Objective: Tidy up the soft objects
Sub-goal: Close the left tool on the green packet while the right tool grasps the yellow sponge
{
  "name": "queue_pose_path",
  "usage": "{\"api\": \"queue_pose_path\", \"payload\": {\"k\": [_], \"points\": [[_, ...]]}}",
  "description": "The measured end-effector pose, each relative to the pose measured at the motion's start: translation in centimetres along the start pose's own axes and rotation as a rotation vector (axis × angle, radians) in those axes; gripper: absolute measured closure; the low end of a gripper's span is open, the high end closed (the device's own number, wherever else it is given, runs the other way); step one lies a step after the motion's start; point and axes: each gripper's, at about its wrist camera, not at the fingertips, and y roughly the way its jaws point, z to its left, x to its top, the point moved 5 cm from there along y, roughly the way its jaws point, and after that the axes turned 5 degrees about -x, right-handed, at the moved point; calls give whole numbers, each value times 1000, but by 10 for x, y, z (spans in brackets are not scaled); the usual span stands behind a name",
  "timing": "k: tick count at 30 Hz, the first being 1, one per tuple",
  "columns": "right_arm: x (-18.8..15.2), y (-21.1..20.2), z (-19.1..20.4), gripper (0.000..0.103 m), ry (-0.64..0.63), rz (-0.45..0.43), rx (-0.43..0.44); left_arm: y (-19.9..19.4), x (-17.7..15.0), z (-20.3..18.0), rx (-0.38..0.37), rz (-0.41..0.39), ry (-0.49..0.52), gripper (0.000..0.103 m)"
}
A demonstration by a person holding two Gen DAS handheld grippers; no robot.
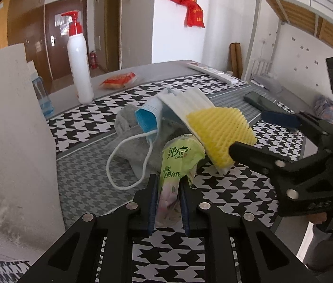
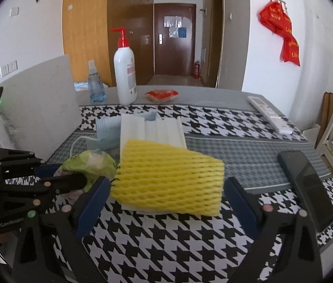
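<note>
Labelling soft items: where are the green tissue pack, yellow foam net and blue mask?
green tissue pack (image 1: 178, 162), left wrist view, printed front.
yellow foam net (image 2: 168, 179), right wrist view, mesh middle.
blue mask (image 1: 146, 120), left wrist view, blue fold.

- Soft pile (yellow foam net (image 2: 168, 184), face mask (image 1: 148, 118)) blocks centre of houndstooth mat (image 2: 157, 247).
- White board (image 2: 41, 118) walls off 9 o'clock.
- Pump bottle (image 2: 125, 70), spray bottle (image 2: 96, 85) stand at 11.
- Phone (image 2: 308, 184) at 3, remote (image 2: 270, 115) at 2.
- Mat at 6 clear.
</note>
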Motion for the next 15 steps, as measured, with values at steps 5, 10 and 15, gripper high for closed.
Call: {"api": "queue_pose_path", "payload": {"k": [5,10,15], "points": [[-3,10,-1,23,12,55,14,0,0,1,-2,4,-10,84],[-7,16,-1,44,22,93,29,0,0,1,-5,6,-10,84],[-12,15,-6,68,43,105,29,1,-1,2,-4,12,-15,84]]}}
